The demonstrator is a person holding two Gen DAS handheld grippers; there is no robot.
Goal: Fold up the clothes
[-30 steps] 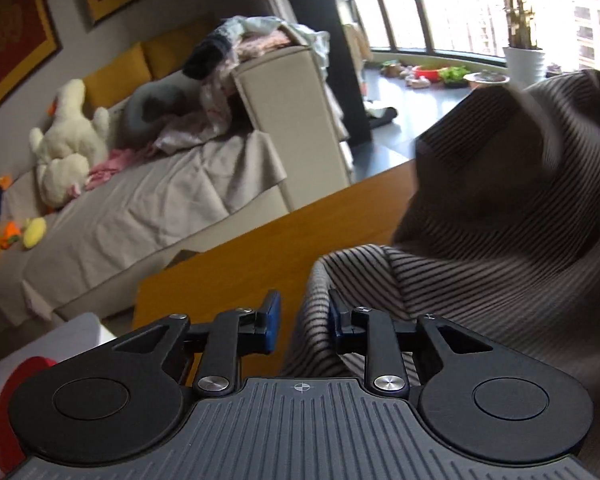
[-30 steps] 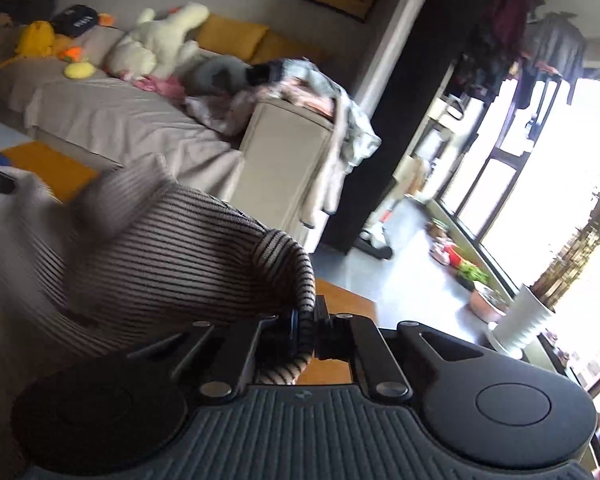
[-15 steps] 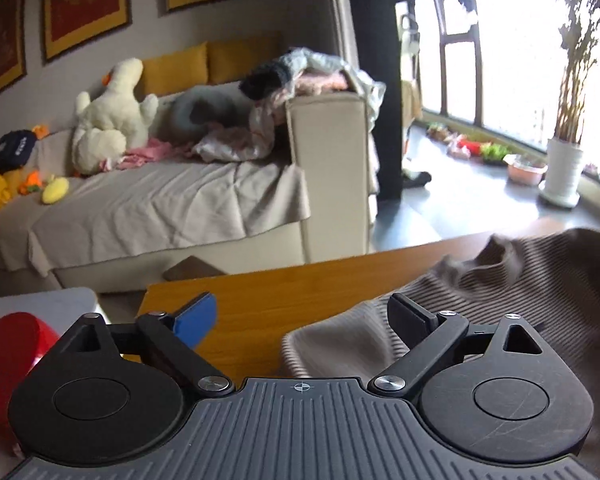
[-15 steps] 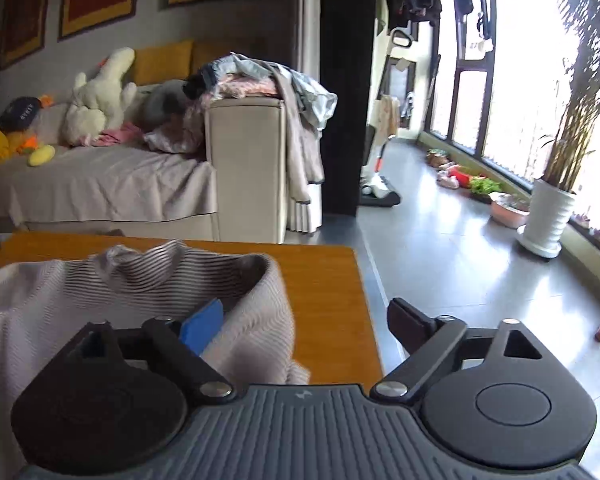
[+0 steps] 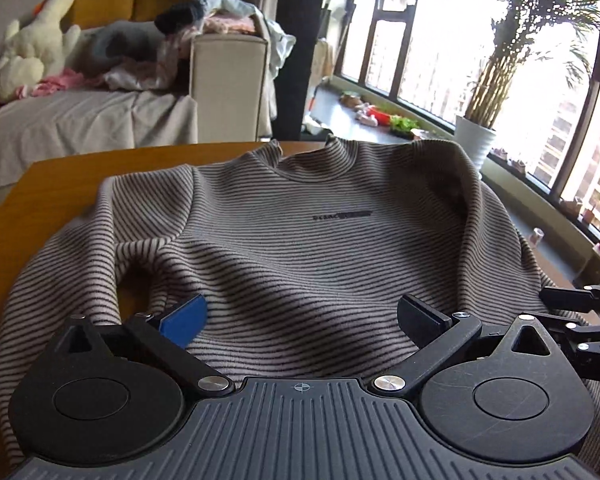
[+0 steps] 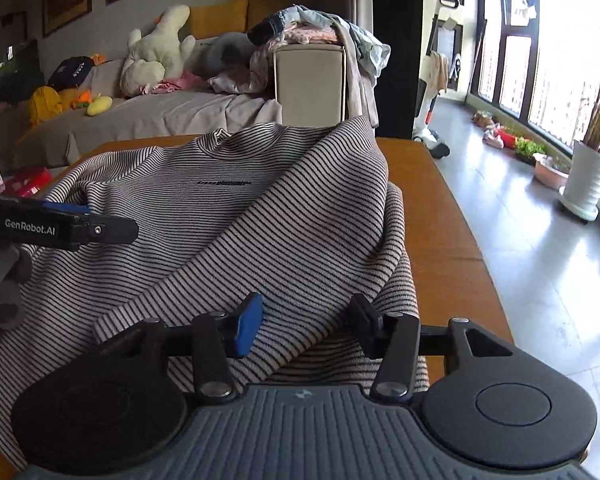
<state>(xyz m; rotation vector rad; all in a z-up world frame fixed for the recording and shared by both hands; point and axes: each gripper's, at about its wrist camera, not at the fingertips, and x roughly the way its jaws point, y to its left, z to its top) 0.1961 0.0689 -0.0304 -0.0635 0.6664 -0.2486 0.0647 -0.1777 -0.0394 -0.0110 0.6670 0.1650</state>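
Note:
A brown-and-black striped sweater (image 5: 300,232) lies spread front-up on the wooden table (image 5: 52,184), collar at the far edge, small dark logo on the chest. Its left sleeve bends back toward me. My left gripper (image 5: 302,316) hovers open over the sweater's lower middle, nothing between its fingers. In the right wrist view the sweater (image 6: 240,216) has its right sleeve folded diagonally across the body. My right gripper (image 6: 308,326) is open just above that sleeve's lower part. The left gripper's finger (image 6: 60,228) shows at the left edge there.
Beyond the table stands a sofa (image 6: 172,112) with plush toys and a pile of clothes (image 6: 312,28) on its armrest. A potted plant (image 6: 588,176) and small items sit by the windows on the right. Bare table wood (image 6: 428,208) shows right of the sweater.
Both grippers let go of the sweater and opened a second ago to now. The sweater dropped from a held bunch to lying spread on the table, and both grippers pulled back toward its hem.

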